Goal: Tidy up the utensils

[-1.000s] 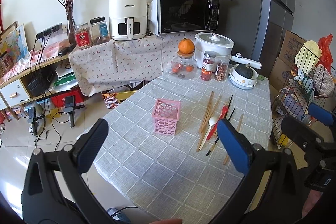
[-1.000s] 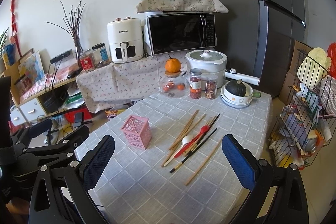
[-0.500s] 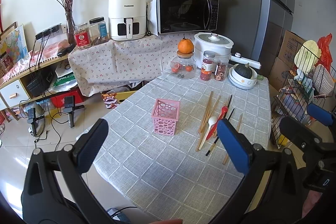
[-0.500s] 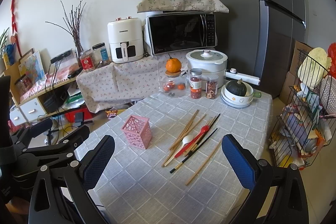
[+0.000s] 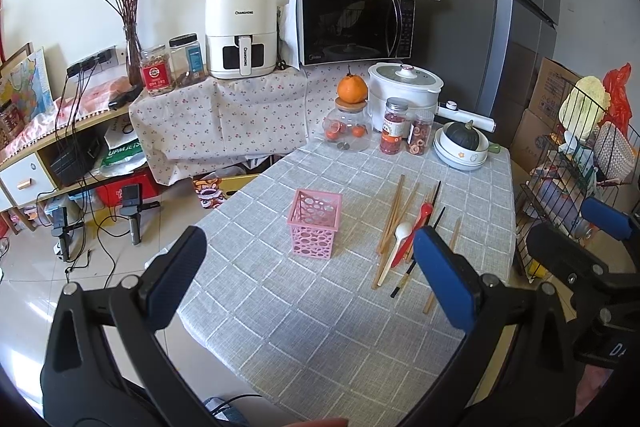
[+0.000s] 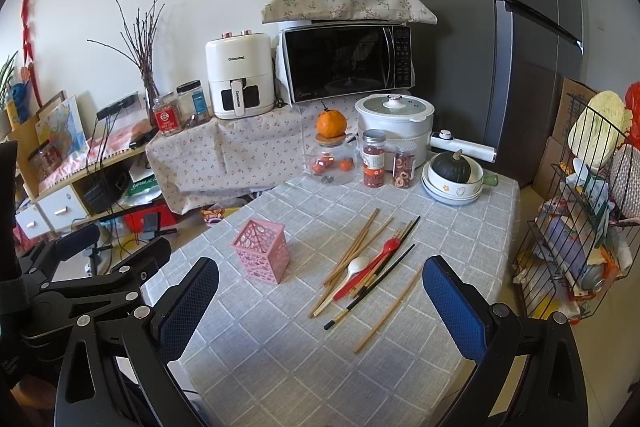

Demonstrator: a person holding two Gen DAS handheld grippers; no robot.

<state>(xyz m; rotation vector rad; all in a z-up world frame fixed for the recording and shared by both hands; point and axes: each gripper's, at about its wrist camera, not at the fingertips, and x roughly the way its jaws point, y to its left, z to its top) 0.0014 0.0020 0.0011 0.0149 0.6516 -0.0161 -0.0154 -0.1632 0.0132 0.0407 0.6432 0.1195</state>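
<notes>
Nothing moves since earlier | my left gripper (image 5: 308, 283) and right gripper (image 6: 320, 301) gape wide, empty | pink basket (image 5: 315, 223) beside chopsticks (image 6: 358, 247), upright

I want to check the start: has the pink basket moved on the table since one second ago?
No. The pink basket sits apart from the chopsticks, unchanged against the grid tablecloth.

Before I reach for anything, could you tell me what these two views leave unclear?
- Pink basket: both views see it from outside and above; whether anything lies at its bottom cannot be told.
- Chopsticks: they overlap under the white spoon and red spoon, so no exact count.
- Left view: the right pad of the left tongs covers some lower chopstick ends.
- Jar labels: too small to read.
</notes>
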